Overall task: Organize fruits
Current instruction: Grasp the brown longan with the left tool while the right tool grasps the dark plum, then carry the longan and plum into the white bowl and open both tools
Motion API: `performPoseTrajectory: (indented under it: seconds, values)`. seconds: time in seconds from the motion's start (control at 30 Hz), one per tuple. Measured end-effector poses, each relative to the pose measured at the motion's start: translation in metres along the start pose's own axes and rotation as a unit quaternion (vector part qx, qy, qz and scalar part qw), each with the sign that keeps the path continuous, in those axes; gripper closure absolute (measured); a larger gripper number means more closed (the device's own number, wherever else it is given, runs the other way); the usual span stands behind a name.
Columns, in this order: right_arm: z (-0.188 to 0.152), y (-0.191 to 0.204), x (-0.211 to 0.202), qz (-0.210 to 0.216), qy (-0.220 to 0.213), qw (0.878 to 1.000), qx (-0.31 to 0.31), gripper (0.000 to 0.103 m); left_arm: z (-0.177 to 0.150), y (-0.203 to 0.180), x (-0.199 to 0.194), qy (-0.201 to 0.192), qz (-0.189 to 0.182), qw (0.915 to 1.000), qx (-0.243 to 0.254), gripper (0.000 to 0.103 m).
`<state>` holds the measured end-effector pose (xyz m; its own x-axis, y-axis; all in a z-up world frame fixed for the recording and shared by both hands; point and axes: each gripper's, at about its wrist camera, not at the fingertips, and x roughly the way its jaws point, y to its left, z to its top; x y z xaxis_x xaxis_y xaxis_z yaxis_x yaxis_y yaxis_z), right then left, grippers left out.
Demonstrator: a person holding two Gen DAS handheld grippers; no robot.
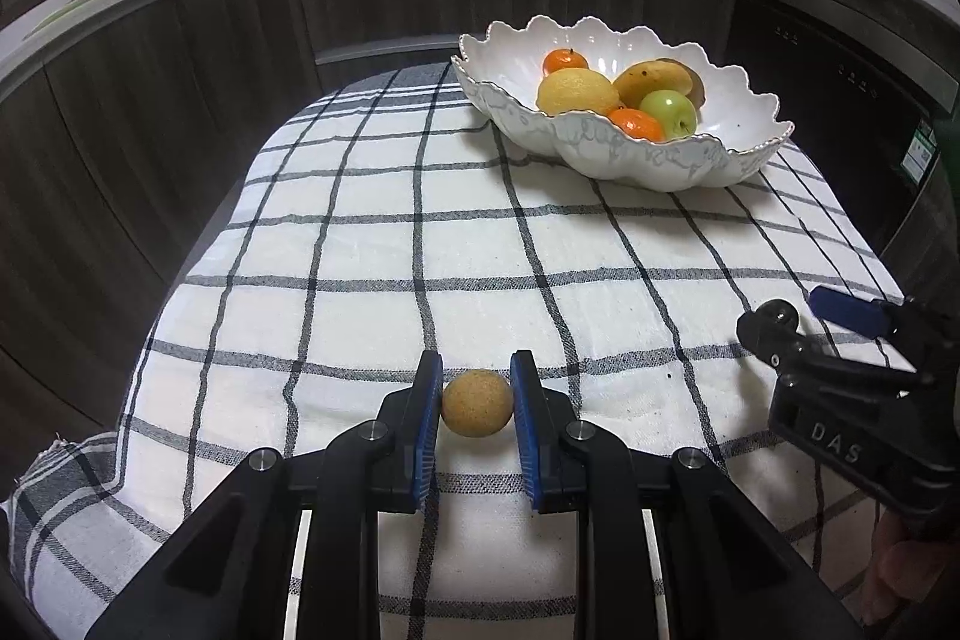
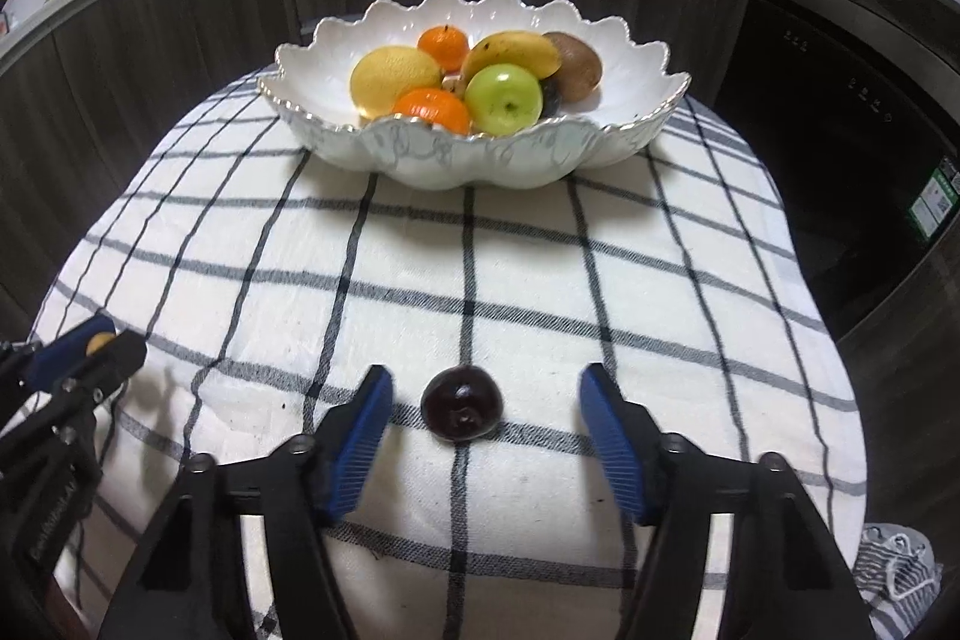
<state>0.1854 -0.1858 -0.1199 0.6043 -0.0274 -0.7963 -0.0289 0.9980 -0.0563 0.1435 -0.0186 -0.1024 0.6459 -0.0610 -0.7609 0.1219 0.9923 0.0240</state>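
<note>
A small round tan fruit [image 1: 477, 411] lies on the checked cloth between the blue pads of my left gripper [image 1: 477, 400]; the pads touch its sides. A dark purple round fruit [image 2: 461, 403] lies on the cloth between the wide-open fingers of my right gripper [image 2: 486, 418], apart from both pads. The white scalloped bowl [image 1: 720, 160] [image 2: 336, 142] stands at the far end of the table. It holds a lemon [image 2: 393, 83], two oranges, a green apple [image 2: 503, 99], a mango and a kiwi.
The right gripper [image 1: 852, 382] shows at the right edge of the left wrist view, and the left gripper [image 2: 66, 388] at the left edge of the right wrist view. Dark wooden cabinets surround the table. The counter behind holds bottles and dishes.
</note>
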Motion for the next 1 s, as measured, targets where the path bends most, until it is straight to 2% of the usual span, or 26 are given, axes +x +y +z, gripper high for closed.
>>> performPoseTrajectory:
  seconds: [0.13, 0.33, 0.73, 1.0]
  values:
    - [-0.002, 0.002, 0.005, 0.000, 0.006, 1.000, -0.003, 0.049, 0.000, 0.001, 0.000, -0.001, -0.002, 1.0000, -0.004, 0.079]
    - [-0.003, 0.004, 0.008, 0.014, 0.013, 1.000, -0.007, 0.073, 0.001, 0.002, 0.000, 0.000, -0.002, 1.0000, -0.006, 0.079]
    - [0.002, 0.008, -0.013, 0.029, -0.008, 0.999, -0.012, 0.074, 0.003, 0.000, -0.008, -0.011, 0.002, 0.9999, -0.002, 0.079]
    - [0.013, 0.006, -0.038, 0.035, -0.029, 0.999, -0.014, 0.074, 0.021, -0.008, -0.023, -0.028, -0.004, 0.9995, 0.010, 0.079]
